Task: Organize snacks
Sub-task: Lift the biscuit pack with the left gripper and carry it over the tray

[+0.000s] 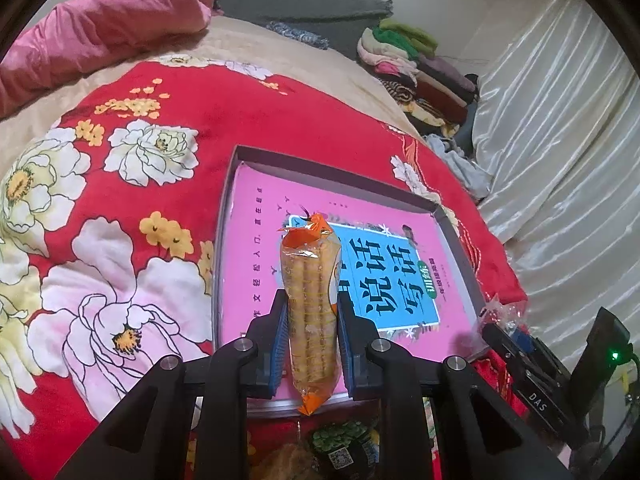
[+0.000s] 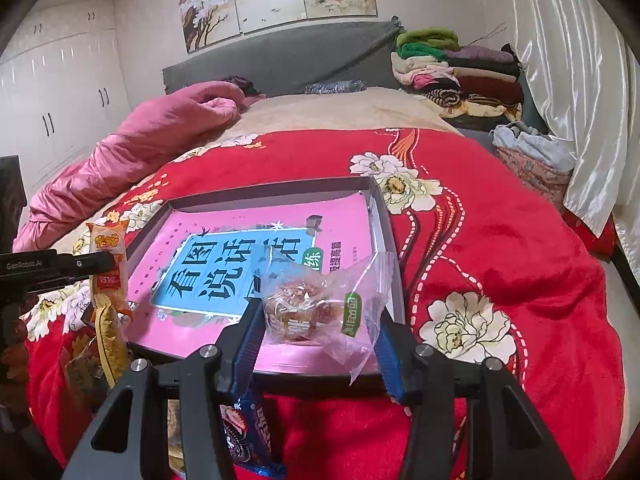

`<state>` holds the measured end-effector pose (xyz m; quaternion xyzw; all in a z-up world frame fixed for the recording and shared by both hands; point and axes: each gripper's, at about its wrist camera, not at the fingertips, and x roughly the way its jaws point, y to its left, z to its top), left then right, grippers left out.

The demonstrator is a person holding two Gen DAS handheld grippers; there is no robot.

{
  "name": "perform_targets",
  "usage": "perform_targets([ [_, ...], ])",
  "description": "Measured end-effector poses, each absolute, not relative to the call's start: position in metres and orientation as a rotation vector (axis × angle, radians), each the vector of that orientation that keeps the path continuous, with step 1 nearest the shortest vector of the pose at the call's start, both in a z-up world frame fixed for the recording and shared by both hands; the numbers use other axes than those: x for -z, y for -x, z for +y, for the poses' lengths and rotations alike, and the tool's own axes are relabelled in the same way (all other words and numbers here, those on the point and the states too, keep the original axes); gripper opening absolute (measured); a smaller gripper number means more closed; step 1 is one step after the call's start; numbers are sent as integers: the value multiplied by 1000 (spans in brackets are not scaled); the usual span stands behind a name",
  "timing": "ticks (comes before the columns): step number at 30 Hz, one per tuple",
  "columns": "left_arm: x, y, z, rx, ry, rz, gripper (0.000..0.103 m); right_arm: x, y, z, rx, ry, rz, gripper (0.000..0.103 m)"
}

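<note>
A pack of biscuits (image 1: pixel 310 308) is clamped in the left gripper (image 1: pixel 312 312) and a wrapped pastry (image 2: pixel 308 312) in the right gripper (image 2: pixel 316 320), both held over the tray (image 2: pixel 384 216).

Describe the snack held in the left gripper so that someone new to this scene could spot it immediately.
On the red floral bedspread lies a shallow box lined with a pink book. Above its near edge, the left gripper clamps a long orange-ended pack of stacked biscuits; the right gripper's snack is a round pastry in clear wrap.
</note>
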<state>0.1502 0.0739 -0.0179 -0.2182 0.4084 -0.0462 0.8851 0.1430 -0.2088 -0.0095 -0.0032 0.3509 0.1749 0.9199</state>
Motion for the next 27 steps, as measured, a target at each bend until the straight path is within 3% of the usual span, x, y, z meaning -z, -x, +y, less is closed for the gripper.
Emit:
perform_targets([
  [27,36,-155,62,88,389,933,23,28,-149,-202,-350,59,797,52],
])
